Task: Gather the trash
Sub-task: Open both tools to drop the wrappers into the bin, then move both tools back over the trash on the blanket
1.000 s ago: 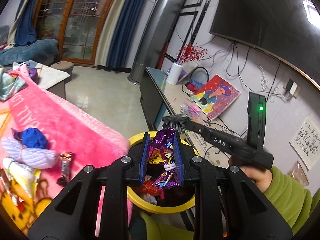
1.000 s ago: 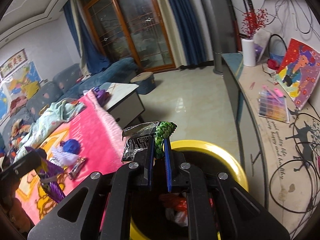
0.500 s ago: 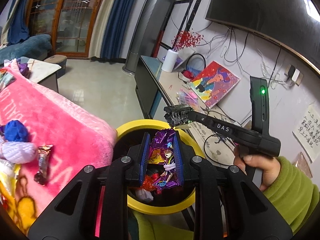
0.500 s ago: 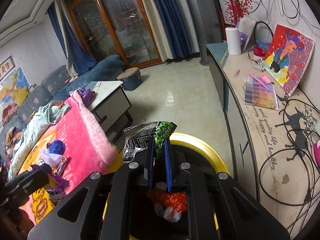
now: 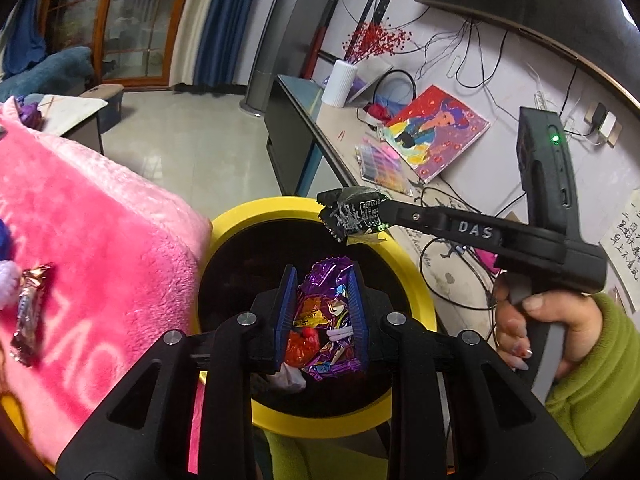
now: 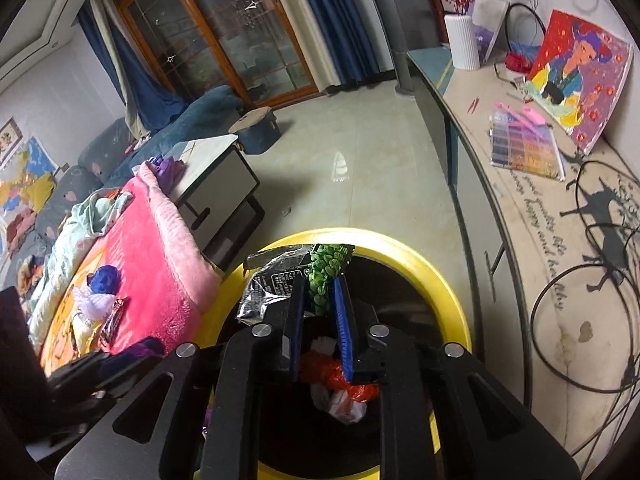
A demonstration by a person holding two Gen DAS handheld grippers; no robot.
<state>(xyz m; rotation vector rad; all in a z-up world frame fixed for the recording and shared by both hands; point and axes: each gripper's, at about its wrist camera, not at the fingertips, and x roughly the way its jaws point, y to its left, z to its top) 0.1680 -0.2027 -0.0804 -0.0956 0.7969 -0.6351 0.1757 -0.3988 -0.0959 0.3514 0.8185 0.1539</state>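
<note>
Trash here means two snack wrappers, each poised above the yellow-rimmed bin (image 5: 420, 300), which stands just beside the pink blanket (image 5: 92, 240). The left gripper (image 5: 322, 312) has just been easing its jaws apart, with a purple foil wrapper (image 5: 328, 320) between the blue pads, over the bin's dark mouth. The right gripper (image 6: 320, 312), near the bin's far rim, has likewise just been loosening, and a black-and-green wrapper (image 6: 296, 280) still stands between its pads; whether either wrapper is truly free I cannot tell.

To drop cleanly, I judge both jaws should open fully while staying inside the rim, since crinkled foil may cling to a pad; the black wrapper sits close to the rim and could land outside it.

The purple wrapper is glossy, creased, with cartoon print. The black one is crumpled, with a green serrated edge. Inside the bin lie red and white scraps (image 6: 340, 388). Another wrapper (image 5: 28, 312) waits on the blanket.
</note>
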